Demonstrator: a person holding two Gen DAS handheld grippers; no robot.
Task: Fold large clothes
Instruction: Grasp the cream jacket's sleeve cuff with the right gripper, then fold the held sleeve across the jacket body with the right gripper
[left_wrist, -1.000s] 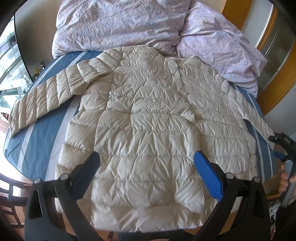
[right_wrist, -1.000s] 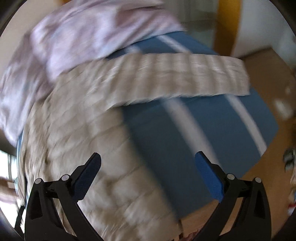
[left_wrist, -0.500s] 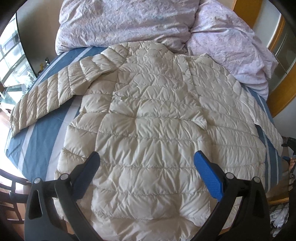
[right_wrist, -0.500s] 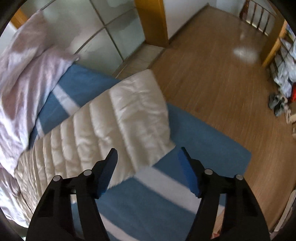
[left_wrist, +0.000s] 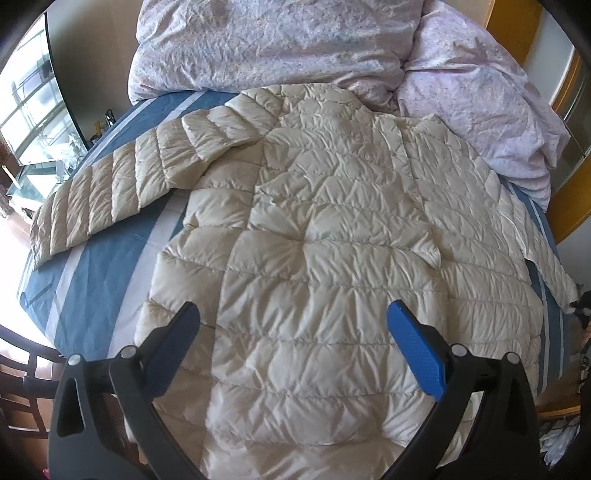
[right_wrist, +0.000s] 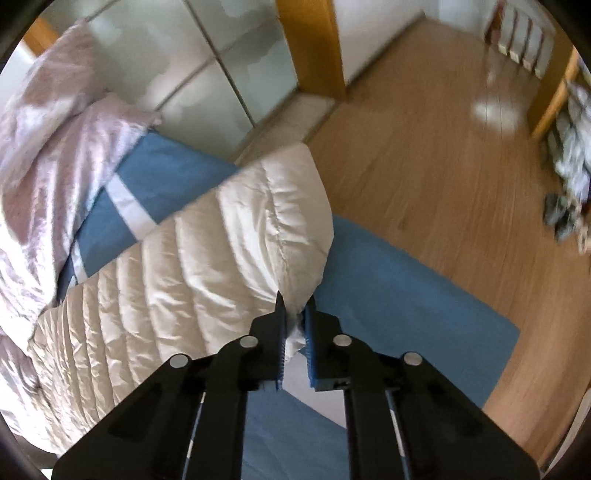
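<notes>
A cream quilted down jacket (left_wrist: 325, 236) lies spread flat on the blue striped bed (left_wrist: 92, 266), collar toward the pillows, both sleeves stretched out sideways. My left gripper (left_wrist: 293, 325) hovers open over the jacket's lower hem, with nothing between its fingers. In the right wrist view the jacket's sleeve (right_wrist: 207, 251) runs to its cuff near the bed's edge. My right gripper (right_wrist: 293, 306) is shut on the corner of that cuff, and cream fabric is pinched between the black and blue pads.
A crumpled lilac duvet (left_wrist: 303, 44) is piled at the head of the bed. Beyond the bed's edge is wooden floor (right_wrist: 443, 166), a glass-panelled wardrobe (right_wrist: 207, 62) and shoes (right_wrist: 561, 218) at the right. A dark chair back (left_wrist: 22, 373) stands lower left.
My right gripper swung out to the sleeve's end, came down over the cuff and went from wide open to shut on it. The left gripper edged forward over the jacket, still open.
</notes>
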